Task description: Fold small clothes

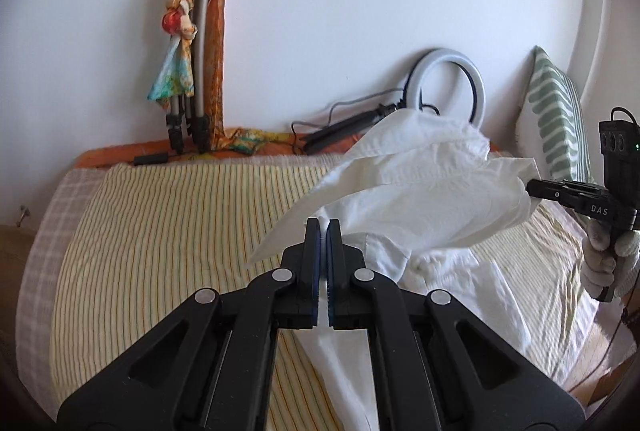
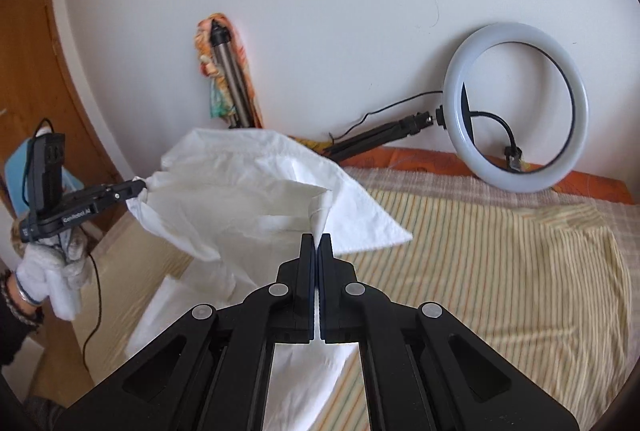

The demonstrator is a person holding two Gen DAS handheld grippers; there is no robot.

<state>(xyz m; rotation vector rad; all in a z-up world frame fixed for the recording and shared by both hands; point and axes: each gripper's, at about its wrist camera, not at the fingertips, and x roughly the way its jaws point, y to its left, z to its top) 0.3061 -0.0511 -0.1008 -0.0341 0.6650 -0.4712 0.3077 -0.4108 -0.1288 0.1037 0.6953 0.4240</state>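
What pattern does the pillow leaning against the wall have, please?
The pillow has green and white stripes, seen in the left wrist view.

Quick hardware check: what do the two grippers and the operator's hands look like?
Both the left gripper and right gripper are matte black linkages with silver pivot rivets and blue-edged finger pads. White lettering marks their sides; a black cabled box tops each. White knit gloves cover the hands; beaded bracelets, dark sleeve.

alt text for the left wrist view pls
The left hand-held gripper is shut on a crumpled white cotton garment, lifted above a yellow striped bedsheet, while the right hand-held gripper pinches its far edge. A white ring light and a scarf-draped folded tripod lean against the white wall behind.
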